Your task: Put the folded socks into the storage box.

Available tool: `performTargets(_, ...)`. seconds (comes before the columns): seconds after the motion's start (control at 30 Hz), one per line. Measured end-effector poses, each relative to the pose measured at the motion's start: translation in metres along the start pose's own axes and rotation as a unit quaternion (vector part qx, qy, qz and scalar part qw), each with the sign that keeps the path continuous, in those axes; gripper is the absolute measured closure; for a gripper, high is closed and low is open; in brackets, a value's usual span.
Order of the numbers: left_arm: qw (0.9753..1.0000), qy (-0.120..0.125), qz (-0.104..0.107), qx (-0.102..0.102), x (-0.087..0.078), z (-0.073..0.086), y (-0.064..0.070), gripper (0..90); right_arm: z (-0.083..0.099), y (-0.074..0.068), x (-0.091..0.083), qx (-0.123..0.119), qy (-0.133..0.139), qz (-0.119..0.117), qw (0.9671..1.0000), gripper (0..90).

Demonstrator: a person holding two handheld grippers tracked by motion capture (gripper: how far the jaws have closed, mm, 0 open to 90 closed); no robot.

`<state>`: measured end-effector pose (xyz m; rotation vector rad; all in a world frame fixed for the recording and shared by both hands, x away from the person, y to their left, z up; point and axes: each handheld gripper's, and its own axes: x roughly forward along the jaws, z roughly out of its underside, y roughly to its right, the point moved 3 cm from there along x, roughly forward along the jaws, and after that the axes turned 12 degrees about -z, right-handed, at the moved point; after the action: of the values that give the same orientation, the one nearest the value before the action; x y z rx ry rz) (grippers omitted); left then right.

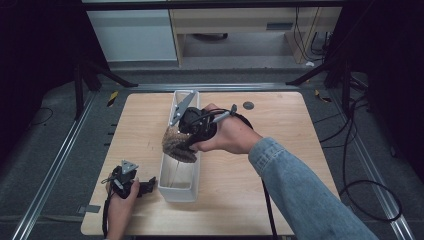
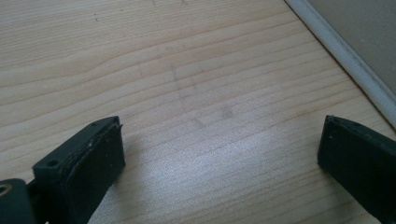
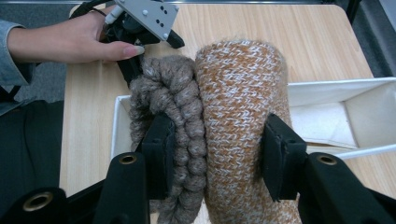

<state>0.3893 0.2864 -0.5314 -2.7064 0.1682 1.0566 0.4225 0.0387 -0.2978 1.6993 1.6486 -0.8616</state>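
Knit roll is clamped across its middle between the right gripper jaws, held directly over the white bin, so it looks set to drop straight in. Below the jaws: the bin's open cavity. Left gripper sits wide open, holding nothing, low over the table beside the bin, likely parked clear.

Rough knitted wool roll, matt wooden table

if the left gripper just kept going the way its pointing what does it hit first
Probably the white bin. The left gripper, jaws open and empty, points across the table toward the bin's near-left wall, seen at the upper right of its own view. Only bare wood lies between, though depth is hard to judge.
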Motion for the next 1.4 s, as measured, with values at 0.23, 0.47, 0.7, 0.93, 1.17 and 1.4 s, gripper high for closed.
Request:
performTargets(0.23, 1.0000, 0.000, 0.000, 0.000, 0.000, 0.000, 0.000, 0.0, 0.000, -0.003, 0.010, -0.004, -0.006, -0.013, 0.9999, 52.1)
performTargets(0.47, 1.0000, 0.000, 0.000, 0.000, 0.000, 0.000, 0.000, 0.0, 0.001, -0.005, 0.019, -0.006, -0.018, -0.024, 0.9995, 52.1)
performTargets(0.7, 1.0000, -0.001, 0.000, 0.001, 0.000, 0.000, 0.000, 0.0, 0.003, -0.009, 0.027, -0.007, -0.032, -0.037, 0.9988, 52.0)
performTargets(0.93, 1.0000, -0.002, 0.001, 0.002, 0.000, 0.000, 0.000, 0.0, 0.005, -0.013, 0.036, -0.005, -0.046, -0.049, 0.9978, 52.0)
performTargets(1.17, 1.0000, -0.002, 0.001, 0.001, 0.000, 0.000, 0.000, 0.0, 0.005, -0.017, 0.040, -0.003, -0.056, -0.054, 0.9970, 51.9)
performTargets(1.4, 1.0000, -0.001, 0.001, 0.002, 0.000, 0.000, 0.000, 0.0, 0.005, -0.022, 0.049, -0.002, -0.071, -0.065, 0.9954, 51.9)
